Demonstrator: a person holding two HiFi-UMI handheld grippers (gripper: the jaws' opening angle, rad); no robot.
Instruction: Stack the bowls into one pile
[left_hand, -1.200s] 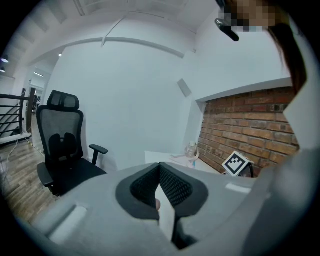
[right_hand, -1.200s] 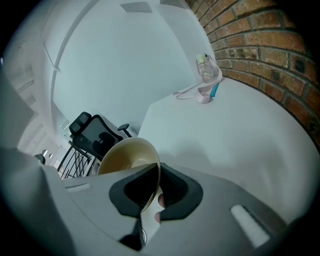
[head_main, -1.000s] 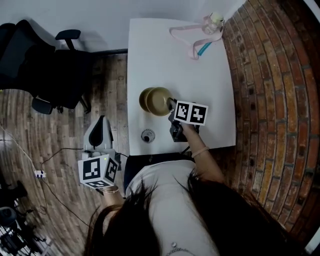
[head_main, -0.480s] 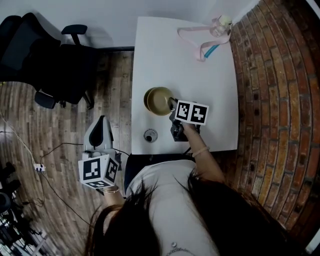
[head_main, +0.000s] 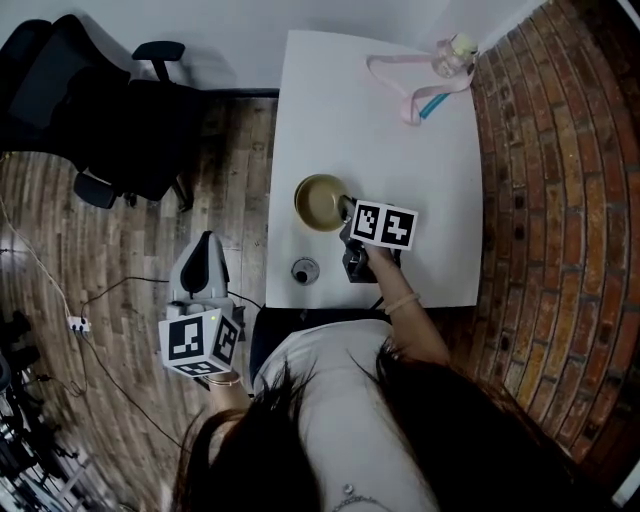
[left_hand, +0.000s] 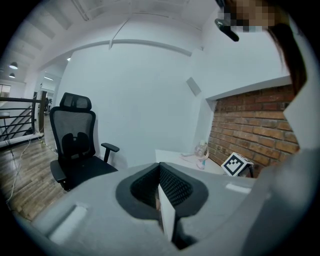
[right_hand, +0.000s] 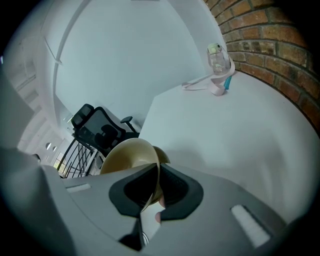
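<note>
bowls sit as one pile at the tips of the right gripper. its jaws pinch the rim of the upper bowl, and the wall of that bowl runs straight between them. the lower bowl peeks out just behind and to the right of the jaws. the rim grip is probably to steer the upper bowl down into the lower one. it looks nested or nearly so, cannot tell if fully seated. judged: stacking about done, release is what's left.

table lies under and ahead of the right gripper, and the pile is on its near half. office chair is on the floor ahead of the left gripper, well apart from it. bottle with pink strap is at the far table edge, well beyond the right gripper and out of the way. a small round thing lies on the table just left of the right gripper, nearer the person than the pile. what it is: cannot tell.

pose: right arm reaches forward over the near table edge, with the gripper low and pointing at the pile. the left gripper is held off the table over the floor at the person's side and points toward the chair. its jaws are pressed together with nothing between them, so it looks parked and not needed for this step.
</note>
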